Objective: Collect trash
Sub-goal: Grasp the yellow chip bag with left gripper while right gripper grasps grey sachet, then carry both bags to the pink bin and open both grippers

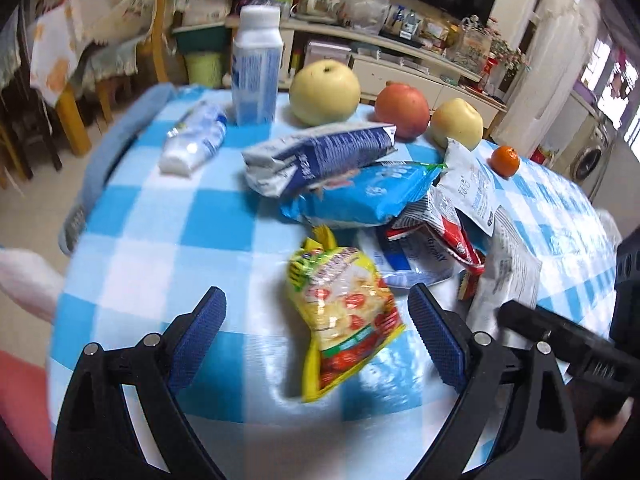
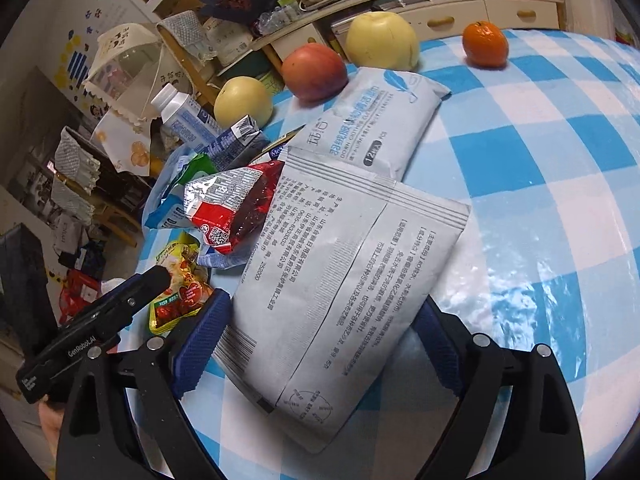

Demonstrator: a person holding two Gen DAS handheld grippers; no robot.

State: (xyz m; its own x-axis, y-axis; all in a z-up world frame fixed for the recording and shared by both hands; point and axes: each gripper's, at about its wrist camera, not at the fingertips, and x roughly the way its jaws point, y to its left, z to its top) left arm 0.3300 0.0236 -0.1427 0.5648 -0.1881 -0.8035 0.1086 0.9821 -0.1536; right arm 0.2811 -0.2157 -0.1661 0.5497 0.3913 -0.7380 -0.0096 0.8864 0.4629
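Blue-check cloth (image 1: 168,216): covers the table, glossy, with trash heaped mid-table and fruit along the far edge.
Far left: a crushed bottle (image 1: 196,140) lies on its side; a carton (image 1: 258,68) stands upright just behind it.
Left gripper (image 1: 316,334): tongs apart, one finger on either side of the yellow bag (image 1: 344,320), which lies flat on the cloth; I cannot tell whether the pads touch it.
Middle heap: a flattened box (image 1: 316,156) rests on a blue pack (image 1: 360,196), with a red wrapper (image 2: 232,204) tucked against it.
Right gripper (image 2: 320,328): tongs apart, straddling the near end of the grey pouch (image 2: 340,280); not clamped on it.
Behind the pouch: a wipes pack (image 2: 380,120) lies partly under its far edge.
Fruit: two pears (image 2: 382,40), an apple (image 2: 314,72) and an orange (image 2: 485,44) stand near the heap and are not trash.
Risk, left: the yellow bag is thin and flat on a slick cloth, so closing could pinch the cloth or push the bag away.
Risk, right: lifting the pouch may drag the red wrapper or the wipes pack, since they overlap.
Risk, both: the grippers sit close together and could collide.
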